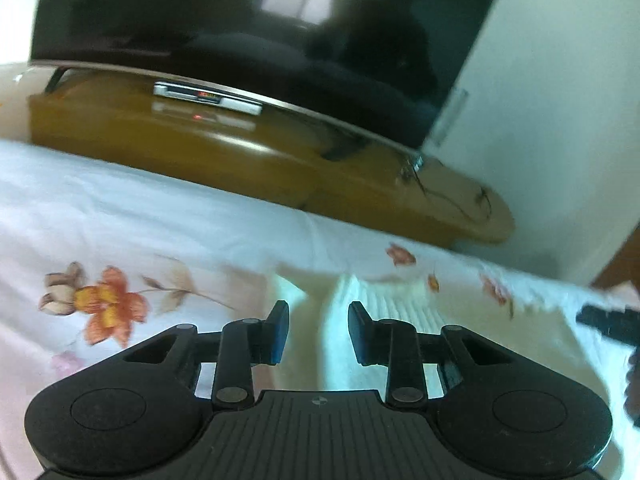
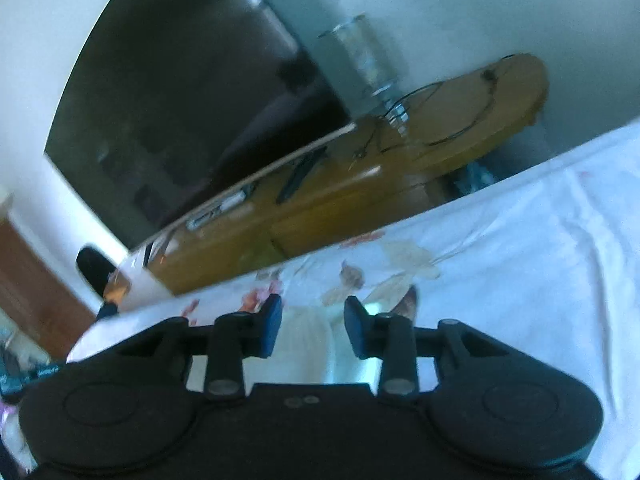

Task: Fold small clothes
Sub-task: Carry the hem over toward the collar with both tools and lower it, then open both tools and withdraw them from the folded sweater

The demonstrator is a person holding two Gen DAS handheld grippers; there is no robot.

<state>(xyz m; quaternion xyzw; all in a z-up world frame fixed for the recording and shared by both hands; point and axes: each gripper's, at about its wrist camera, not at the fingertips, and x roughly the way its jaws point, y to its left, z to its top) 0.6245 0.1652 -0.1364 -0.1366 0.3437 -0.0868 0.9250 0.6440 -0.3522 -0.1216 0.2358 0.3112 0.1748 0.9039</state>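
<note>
A small white ribbed garment (image 1: 372,320) lies on the floral bed sheet (image 1: 120,232), blurred by motion. My left gripper (image 1: 318,330) is open, its fingers spread either side of the garment just above it. In the right wrist view the same pale garment (image 2: 312,336) lies between and below the fingers of my right gripper (image 2: 312,326), which is open too. The dark tip of the right gripper (image 1: 608,324) shows at the right edge of the left wrist view. I cannot tell whether either gripper touches the cloth.
Beyond the bed edge stands a wooden TV cabinet (image 1: 240,152) with a large dark TV (image 1: 240,32), a set-top box (image 1: 208,98) and cables (image 2: 440,120). White wall (image 1: 560,80) is on the right. A brown door (image 2: 28,280) is at the left.
</note>
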